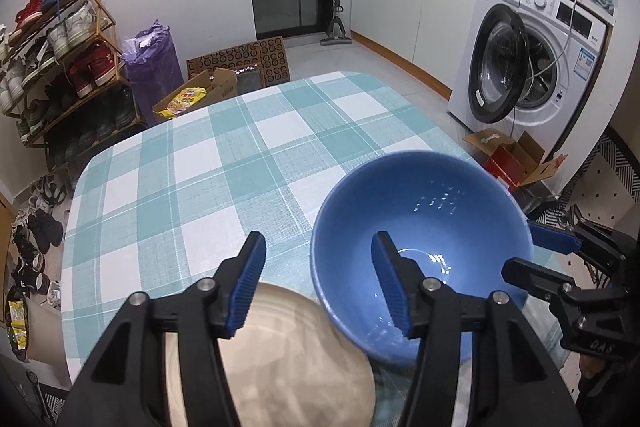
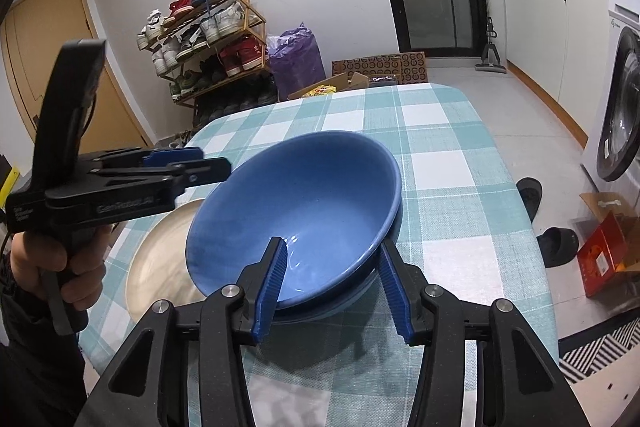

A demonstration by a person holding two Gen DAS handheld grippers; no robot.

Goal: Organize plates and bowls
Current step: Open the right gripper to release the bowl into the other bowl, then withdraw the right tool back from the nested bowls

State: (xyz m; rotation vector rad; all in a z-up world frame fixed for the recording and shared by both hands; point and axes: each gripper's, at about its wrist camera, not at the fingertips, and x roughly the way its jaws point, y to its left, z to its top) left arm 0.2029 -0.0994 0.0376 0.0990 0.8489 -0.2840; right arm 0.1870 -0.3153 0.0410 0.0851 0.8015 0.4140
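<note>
A blue bowl (image 2: 304, 203) sits tilted inside a second blue bowl (image 2: 360, 287) on the checked tablecloth. My right gripper (image 2: 334, 279) is open, its jaws straddling the near rim of the upper bowl, one finger inside and one outside. In the left wrist view the blue bowl (image 1: 424, 227) is at right, with the right gripper (image 1: 532, 251) at its far side. A beige plate (image 1: 288, 359) lies below my left gripper (image 1: 318, 283), which is open and empty above the plate's edge. The plate also shows in the right wrist view (image 2: 160, 267).
The table (image 1: 192, 163) has a teal and white checked cloth. A shoe rack (image 1: 60, 59) stands at the left, a washing machine (image 1: 536, 67) at the right, with cardboard boxes (image 1: 512, 159) on the floor beside the table.
</note>
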